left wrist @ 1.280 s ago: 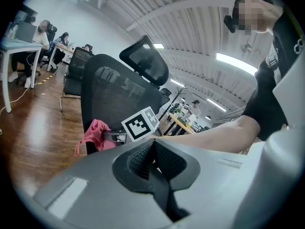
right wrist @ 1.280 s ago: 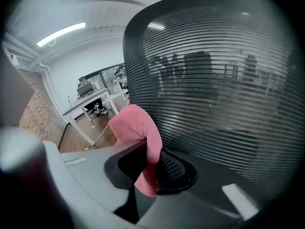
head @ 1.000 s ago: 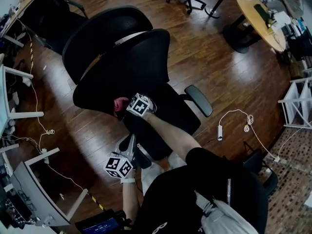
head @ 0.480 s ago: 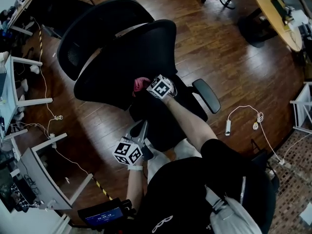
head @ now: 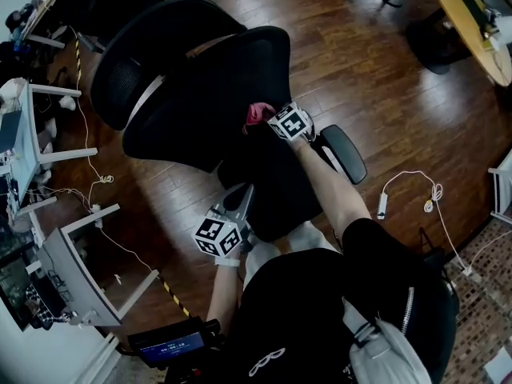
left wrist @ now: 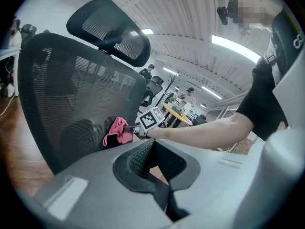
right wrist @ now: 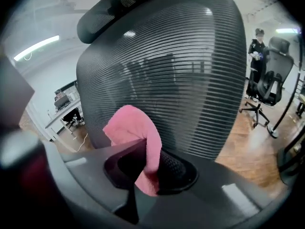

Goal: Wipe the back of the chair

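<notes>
The office chair's black mesh back (head: 204, 94) leans toward me, with its headrest (head: 140, 54) beyond it. My right gripper (head: 262, 123) is shut on a pink cloth (head: 256, 114) and holds it against the lower right part of the mesh. In the right gripper view the cloth (right wrist: 136, 135) bulges out of the jaws onto the ribbed mesh (right wrist: 186, 66). My left gripper (head: 238, 206) hangs lower, over the seat, shut with nothing in it. From the left gripper view (left wrist: 155, 161) I see the chair back (left wrist: 71, 94), the cloth (left wrist: 116, 131) and the right arm.
The chair's right armrest (head: 344, 154) juts out beside my right arm. A power strip with a white cable (head: 382, 206) lies on the wooden floor at the right. White desk frames (head: 72, 254) stand at the left, a round table (head: 468, 10) at the top right.
My right gripper has slid the pink cloth across the lower chair back, up and to the right in the head view. The left gripper has stayed low and shut.
</notes>
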Tool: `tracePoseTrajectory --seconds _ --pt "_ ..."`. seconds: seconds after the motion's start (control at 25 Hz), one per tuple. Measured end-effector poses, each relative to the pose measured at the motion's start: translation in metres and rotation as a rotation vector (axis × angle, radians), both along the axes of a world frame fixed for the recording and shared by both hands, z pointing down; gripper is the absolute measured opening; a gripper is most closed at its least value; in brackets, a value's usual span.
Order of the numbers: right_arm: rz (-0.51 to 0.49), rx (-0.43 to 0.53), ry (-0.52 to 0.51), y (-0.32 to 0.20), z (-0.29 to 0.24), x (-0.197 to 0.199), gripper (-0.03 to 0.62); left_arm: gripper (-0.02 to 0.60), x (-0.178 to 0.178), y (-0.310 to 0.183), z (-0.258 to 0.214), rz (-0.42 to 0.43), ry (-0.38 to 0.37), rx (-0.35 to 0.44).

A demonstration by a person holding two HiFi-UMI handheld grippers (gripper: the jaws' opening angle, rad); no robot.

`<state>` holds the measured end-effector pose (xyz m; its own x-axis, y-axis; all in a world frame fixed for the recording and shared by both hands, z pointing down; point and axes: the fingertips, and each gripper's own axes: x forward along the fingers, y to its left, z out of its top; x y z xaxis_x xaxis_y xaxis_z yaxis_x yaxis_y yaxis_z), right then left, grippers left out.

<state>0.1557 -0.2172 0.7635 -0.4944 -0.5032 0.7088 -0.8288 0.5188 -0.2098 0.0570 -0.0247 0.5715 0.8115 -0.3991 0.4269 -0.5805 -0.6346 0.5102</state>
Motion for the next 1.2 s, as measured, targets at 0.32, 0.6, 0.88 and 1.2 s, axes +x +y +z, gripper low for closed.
tracePoseTrajectory --seconds 0.32,0.6,0.88,1.2 --pt "0.106 -0.019 0.028 -0.009 0.009 0.077 0.049 -0.012 0.022 -0.014 -0.017 -0.011 -0.038 0.045" --pt "0.231 -0.032 0.1 -0.014 0.016 0.135 0.048 -0.011 0.028 -0.015 -0.013 -0.008 -0.041 0.038" --pt "0.452 -0.023 0.164 -0.012 0.009 0.184 0.046 -0.011 0.006 -0.003 -0.009 -0.001 -0.048 0.017" --pt "0.236 -0.031 0.174 0.002 0.042 0.089 0.044 -0.011 -0.012 0.016 -0.001 0.023 -0.056 0.004"
